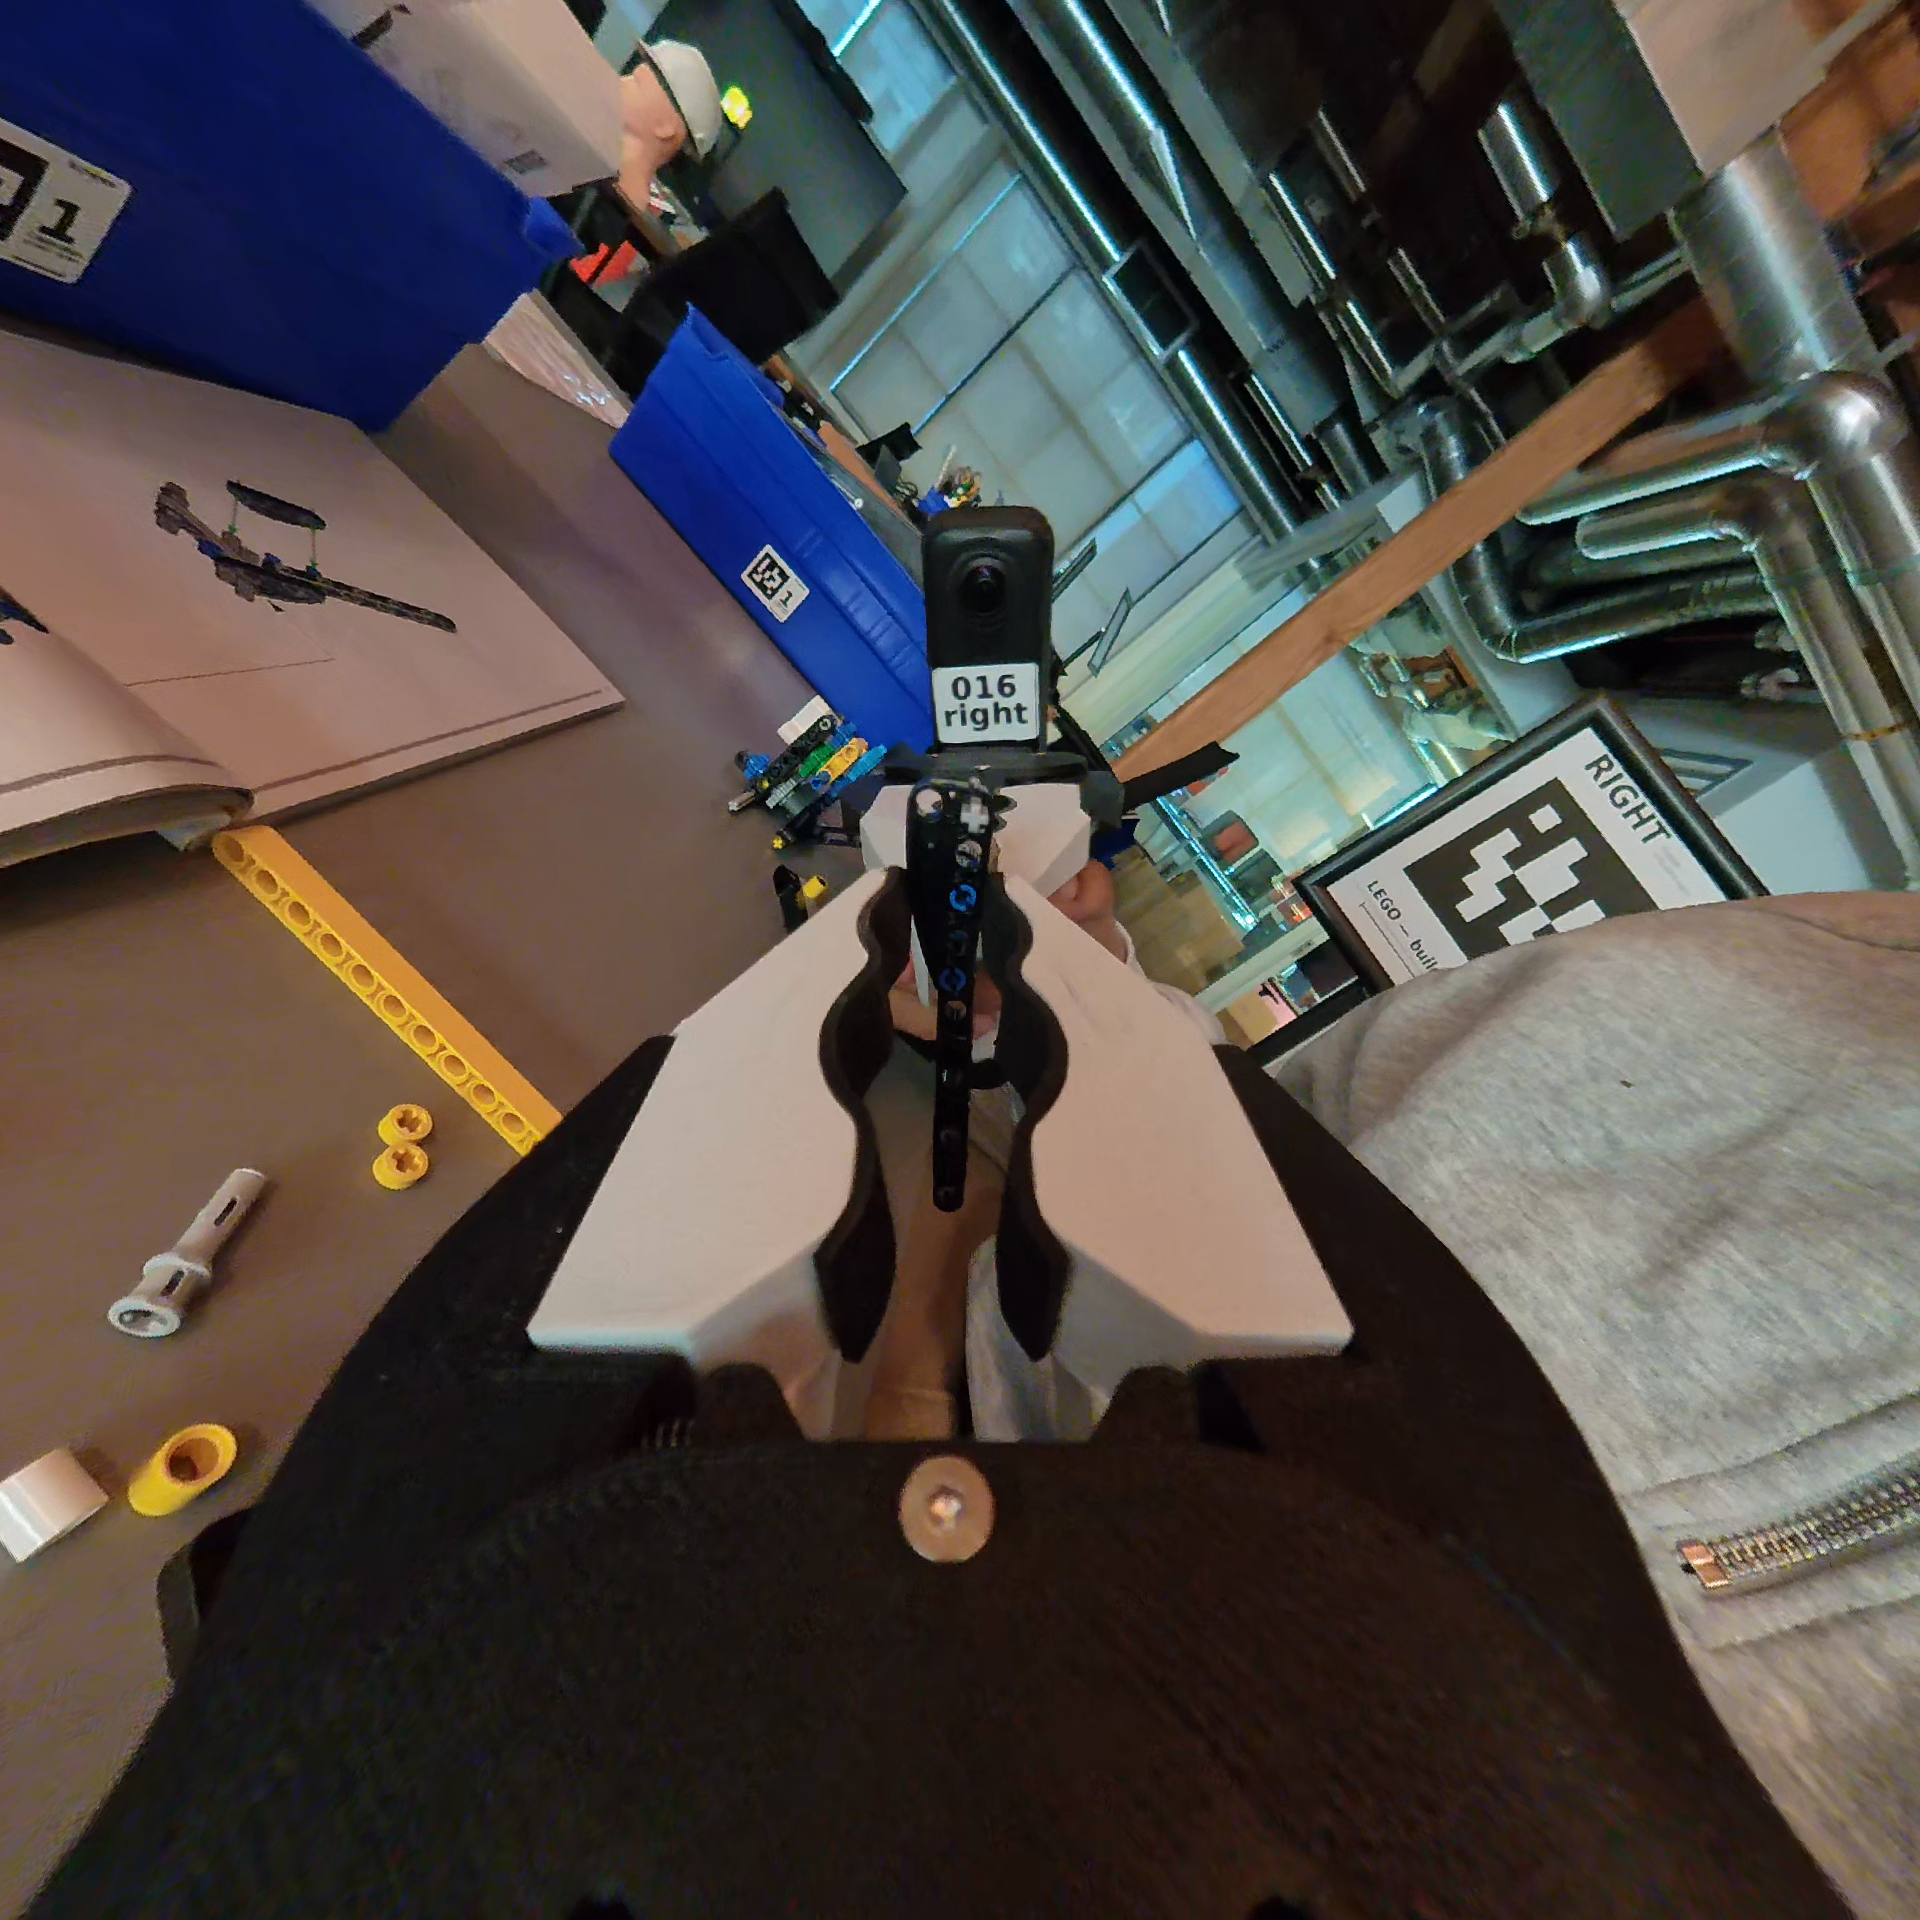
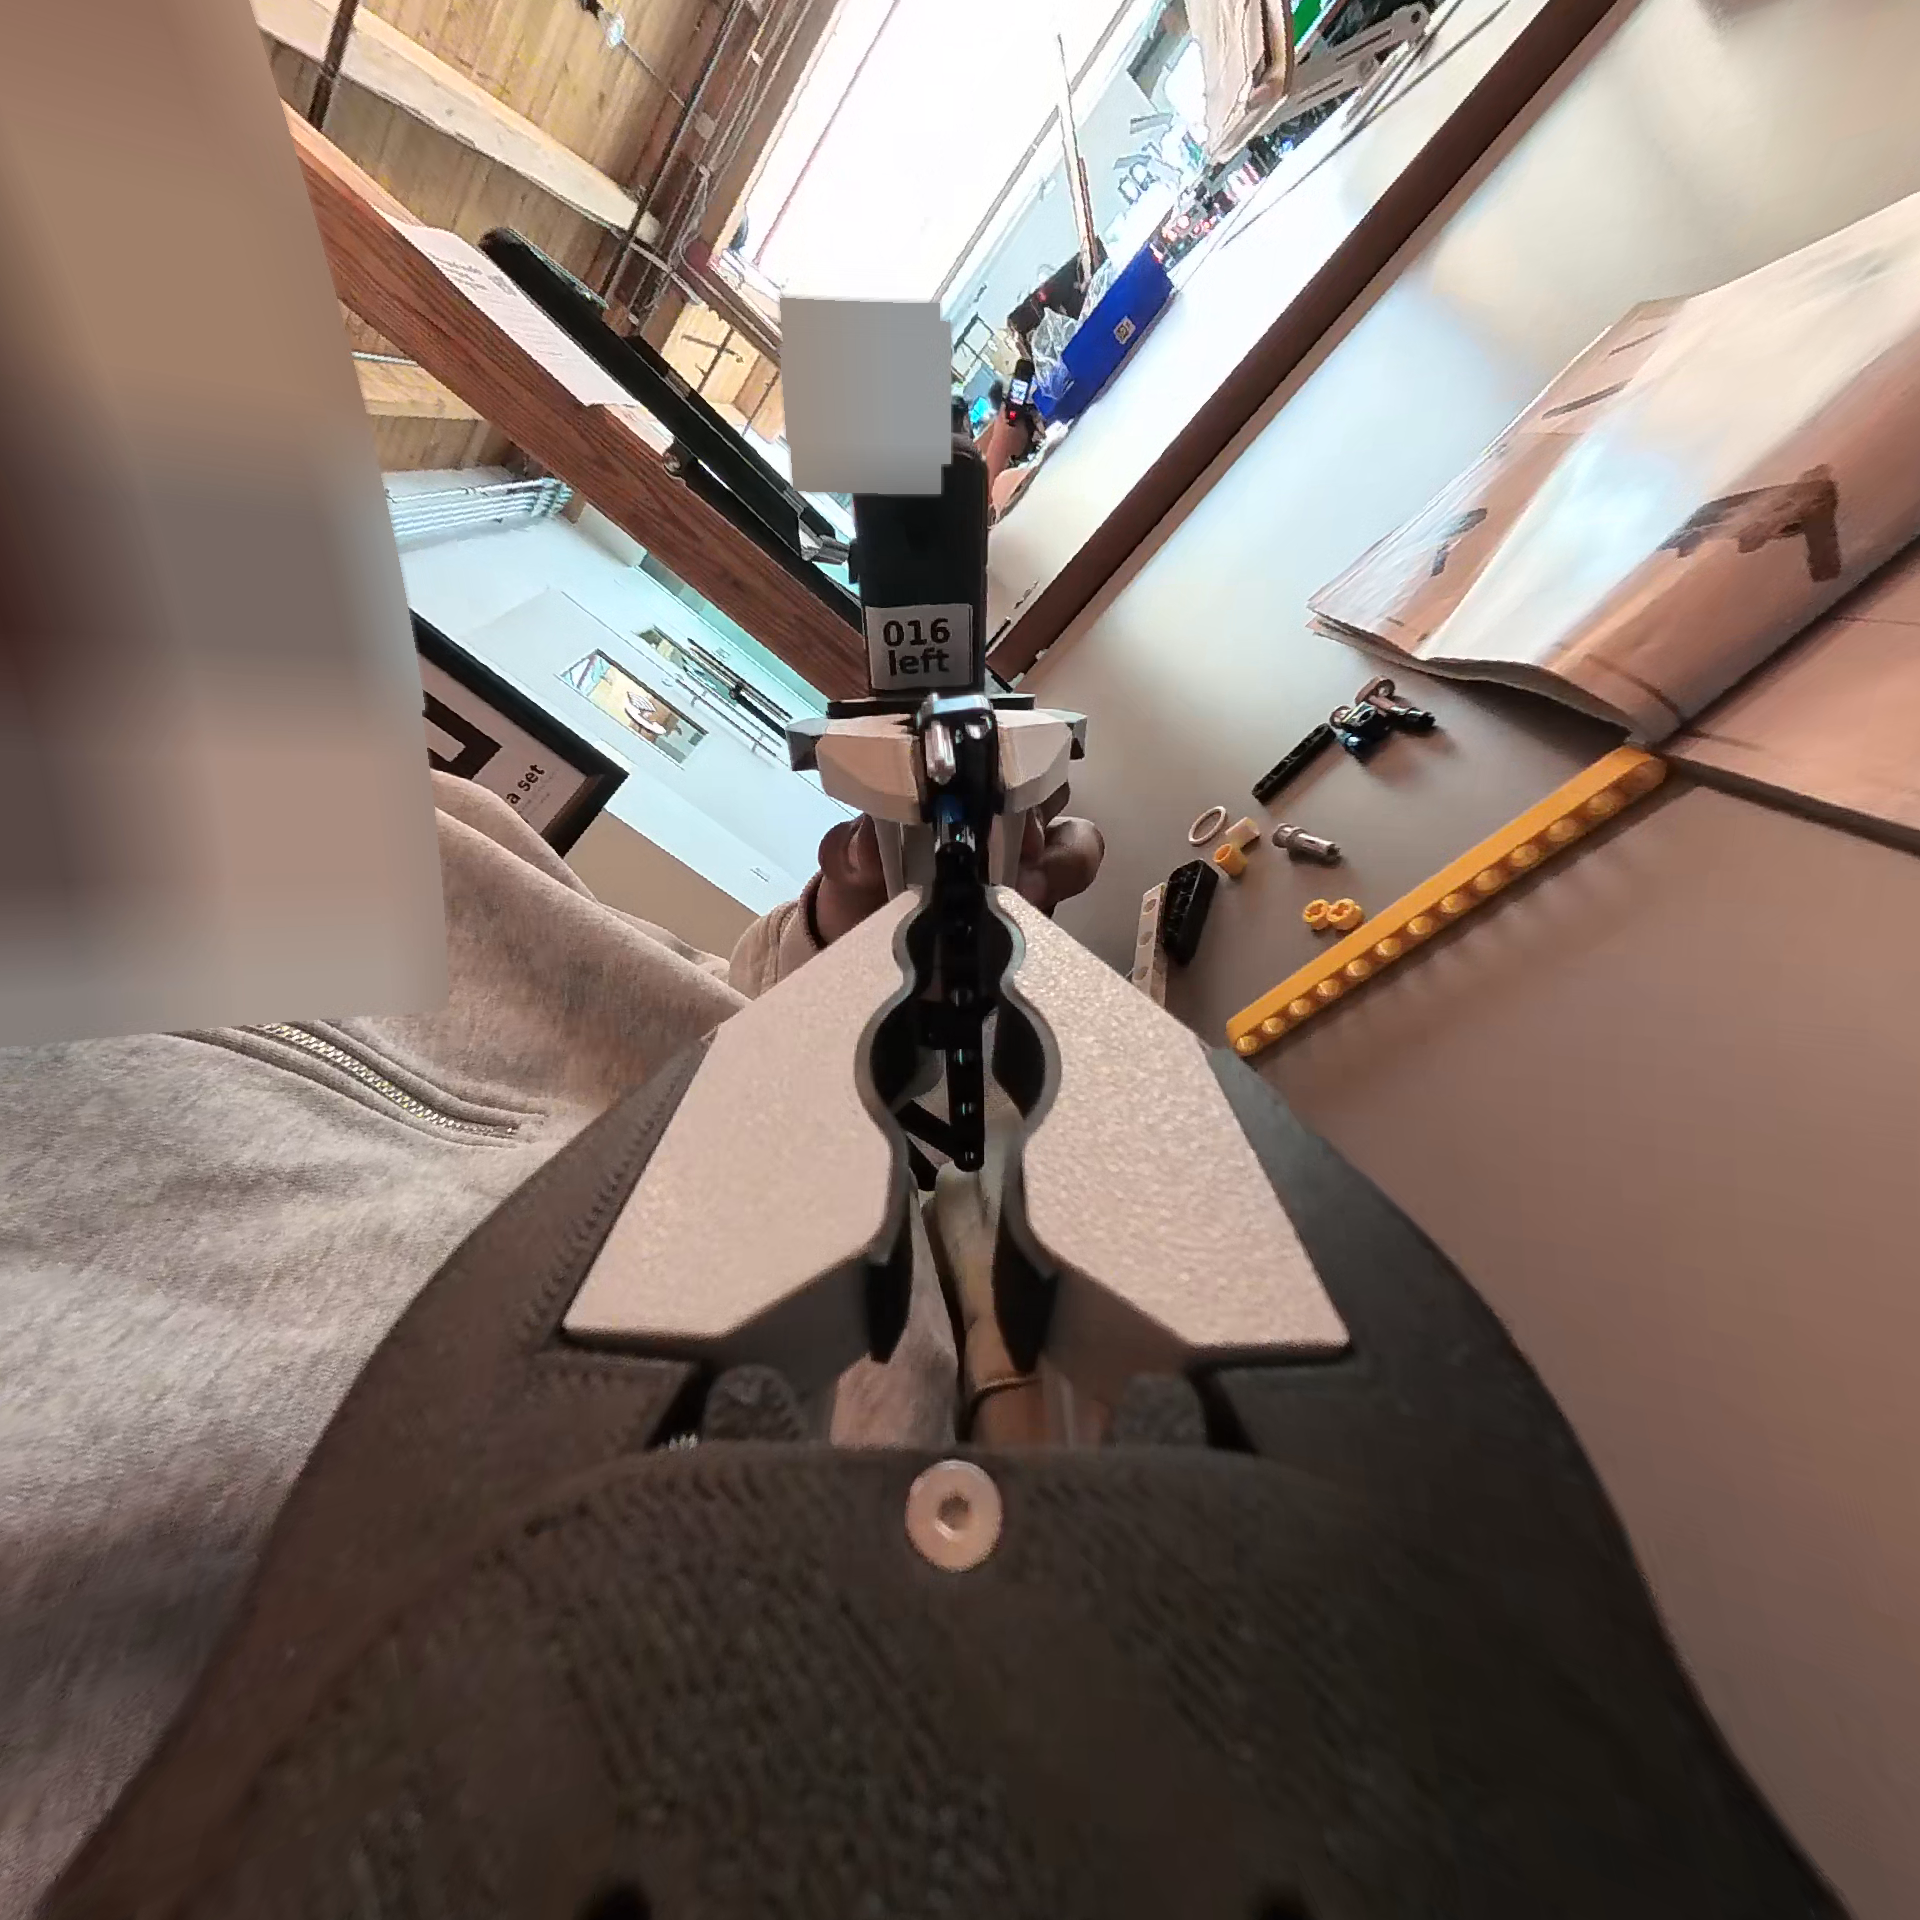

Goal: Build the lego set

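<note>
Long black studded plastic lego beam (image 1: 951,997), blue pins in its holes, held mid-frame above the desk (image 1: 644,831), long axis running tong to tong. Left tongs (image 1: 940,1039) and right tongs (image 2: 961,1029) each pinch one end. Lower left of left view: one long yellow beam (image 1: 384,987), two yellow bushes (image 1: 402,1145), one grey axle connector (image 1: 187,1252).

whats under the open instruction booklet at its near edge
One end of the long yellow beam slips under the instruction booklet; how far it runs beneath is covered.
</note>
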Motion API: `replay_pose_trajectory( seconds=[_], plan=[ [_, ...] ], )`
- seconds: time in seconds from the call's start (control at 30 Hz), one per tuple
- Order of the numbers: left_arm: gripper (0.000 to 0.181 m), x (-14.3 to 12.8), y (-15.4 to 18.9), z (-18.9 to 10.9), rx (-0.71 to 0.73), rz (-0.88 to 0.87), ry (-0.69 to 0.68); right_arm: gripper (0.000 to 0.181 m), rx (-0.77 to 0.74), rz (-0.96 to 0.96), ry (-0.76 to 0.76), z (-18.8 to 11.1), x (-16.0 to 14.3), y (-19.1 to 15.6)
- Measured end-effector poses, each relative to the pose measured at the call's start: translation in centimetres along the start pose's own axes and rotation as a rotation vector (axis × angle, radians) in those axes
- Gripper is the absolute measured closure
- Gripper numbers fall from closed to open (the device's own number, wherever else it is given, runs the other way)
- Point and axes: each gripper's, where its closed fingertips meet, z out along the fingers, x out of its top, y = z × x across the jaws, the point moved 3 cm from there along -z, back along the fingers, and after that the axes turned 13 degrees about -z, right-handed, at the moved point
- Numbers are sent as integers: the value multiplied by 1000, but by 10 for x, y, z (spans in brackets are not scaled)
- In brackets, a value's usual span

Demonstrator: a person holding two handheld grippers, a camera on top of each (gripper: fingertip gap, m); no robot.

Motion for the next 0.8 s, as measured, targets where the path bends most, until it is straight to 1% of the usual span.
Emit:
replay_pose_trajectory(
  seconds=[0.37,0.63,0.73,0.8],
  plan=[
    [170,-5,-3,1,17,-21,-44,177,-30,-41,-56,-2,-3,1],
    [170,-7,-2,0,-39,-75,-79,177,41,-5,-33,-1,-6,-3],
    [170,-9,4,0,-45,-34,-115,176,73,14,-45,-2,-7,-8],
    [170,-11,5,1,-26,1,-119,176,58,8,-78,-2,-8,-10]
  ],
)
